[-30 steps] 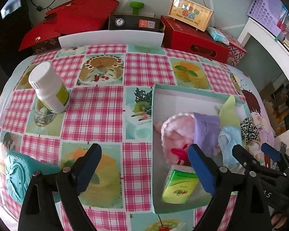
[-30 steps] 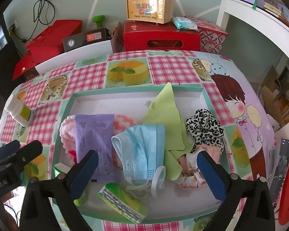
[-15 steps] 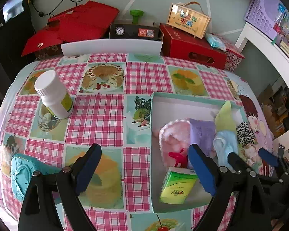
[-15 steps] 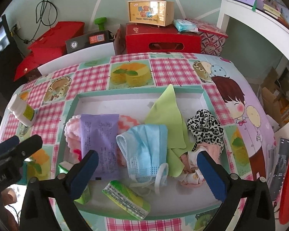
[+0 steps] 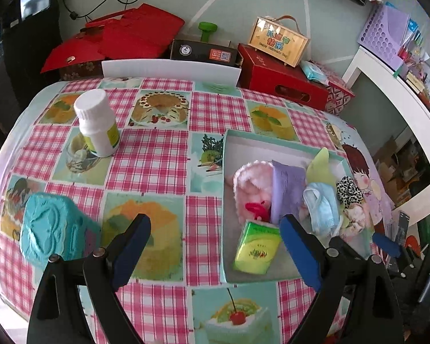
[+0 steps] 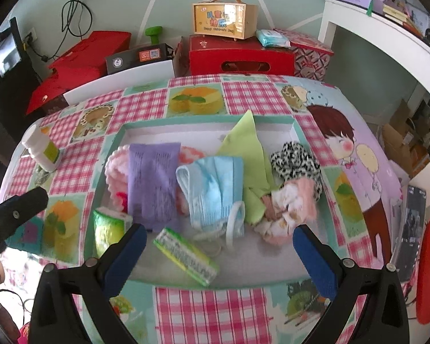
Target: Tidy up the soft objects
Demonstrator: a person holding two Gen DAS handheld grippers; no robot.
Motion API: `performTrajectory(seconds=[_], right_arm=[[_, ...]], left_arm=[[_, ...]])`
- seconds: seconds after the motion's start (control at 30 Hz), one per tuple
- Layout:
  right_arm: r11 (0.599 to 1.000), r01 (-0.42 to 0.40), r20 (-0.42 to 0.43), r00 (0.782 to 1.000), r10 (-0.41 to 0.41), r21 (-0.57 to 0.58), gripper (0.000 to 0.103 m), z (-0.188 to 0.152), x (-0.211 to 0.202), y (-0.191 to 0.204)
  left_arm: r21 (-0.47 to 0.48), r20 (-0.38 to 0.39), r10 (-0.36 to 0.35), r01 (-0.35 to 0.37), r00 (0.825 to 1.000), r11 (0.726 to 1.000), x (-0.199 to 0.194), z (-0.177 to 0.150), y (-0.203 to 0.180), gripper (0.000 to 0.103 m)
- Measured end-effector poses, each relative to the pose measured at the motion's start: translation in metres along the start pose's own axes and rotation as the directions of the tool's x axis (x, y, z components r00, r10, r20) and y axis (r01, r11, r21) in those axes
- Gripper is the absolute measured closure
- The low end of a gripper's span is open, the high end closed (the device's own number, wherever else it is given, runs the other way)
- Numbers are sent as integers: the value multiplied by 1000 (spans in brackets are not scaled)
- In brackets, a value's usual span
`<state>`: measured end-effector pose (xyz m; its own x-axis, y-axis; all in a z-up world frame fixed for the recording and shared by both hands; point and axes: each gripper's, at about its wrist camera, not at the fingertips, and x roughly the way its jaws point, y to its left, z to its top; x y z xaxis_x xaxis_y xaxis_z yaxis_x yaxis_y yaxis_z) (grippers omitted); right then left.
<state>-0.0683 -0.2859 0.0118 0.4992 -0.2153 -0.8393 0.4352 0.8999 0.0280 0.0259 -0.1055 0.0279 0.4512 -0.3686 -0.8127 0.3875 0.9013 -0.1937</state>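
A teal-rimmed tray (image 6: 186,121) holds the soft things: a pink fluffy piece (image 6: 114,166), a purple tissue pack (image 6: 153,183), a blue face mask (image 6: 212,183), a green cloth (image 6: 246,149), a leopard scrunchie (image 6: 296,160), a pink scrunchie (image 6: 289,209) and two green tissue packs (image 6: 110,226) (image 6: 186,255). My right gripper (image 6: 218,230) hangs open above the tray's near side, holding nothing. My left gripper (image 5: 213,223) is open too, straddling the tray's left wall (image 5: 224,172) from above, its right finger near the upright green pack (image 5: 256,249).
A white bottle (image 5: 97,123) and a teal embossed box (image 5: 51,226) stand on the checked tablecloth left of the tray. Red boxes (image 5: 281,77) and a chair back (image 5: 169,68) line the far edge. A phone (image 6: 412,229) lies at the table's right edge.
Both grippers have drawn back and slightly up from the tray, so more of the table shows. The teal box has come further into the left view. Both stay open.
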Motion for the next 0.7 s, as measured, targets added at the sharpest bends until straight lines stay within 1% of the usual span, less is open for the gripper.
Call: performTrajectory(seconds=[0.17,0.27,0.4,0.57,0.7], right_arm=[[1000,-2,-31,1000,2,-7,0,-17,-2,1],[1000,-4,-34,999,4,-17,0,-25,-7,4],[999,-5,-40,999,3,-32,0,-32,-11,7],[999,-1,-53,999,-2,-46,0,-40,-12,10],[998,4,-62,998,-8,-56,0,-46,-13,13]], left_arm=[[7,-2,-21,21,1000,1000,-10,-12,-1,11],[9,-6,-17,17,1000,1000,-13,-19,-2,11],[24,-21,37,-36,999,999,-16,-29,2,11],[15,-19,51,-51,998,999,-20,-42,11,11],[22,-26,92,-92,995,996,-22,-51,17,11]])
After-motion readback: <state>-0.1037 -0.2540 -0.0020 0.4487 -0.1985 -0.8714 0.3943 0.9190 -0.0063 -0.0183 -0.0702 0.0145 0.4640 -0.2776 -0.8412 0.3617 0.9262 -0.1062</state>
